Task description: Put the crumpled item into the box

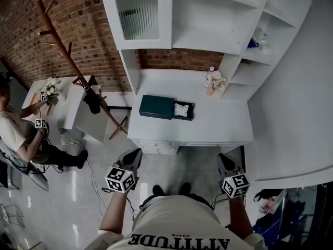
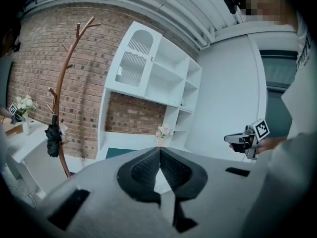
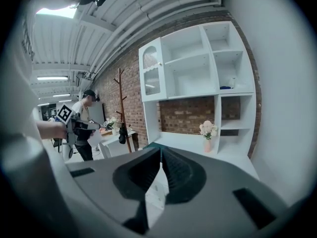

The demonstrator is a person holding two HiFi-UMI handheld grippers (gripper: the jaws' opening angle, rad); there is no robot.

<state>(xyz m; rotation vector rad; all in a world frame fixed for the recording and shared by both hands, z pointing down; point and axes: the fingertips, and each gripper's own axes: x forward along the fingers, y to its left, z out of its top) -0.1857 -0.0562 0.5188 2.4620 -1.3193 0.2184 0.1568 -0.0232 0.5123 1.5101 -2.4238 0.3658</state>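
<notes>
Currently the person is standing in front of the white bench (image 1: 218,124), holding both tools low and well apart from it. The left hand-held gripper (image 1: 134,154) is showing its jaws pressed together with nothing between them, and the right hand-held gripper (image 1: 223,158) is doing the same. The white crumpled item (image 1: 180,109) is lying in the dark open part of the box (image 1: 156,107), just beside its teal part, near a vase (image 1: 214,81).

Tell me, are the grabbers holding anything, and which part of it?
Nothing is held. The left gripper and the right gripper are both shut and empty, short of the desk where the box sits.
</notes>
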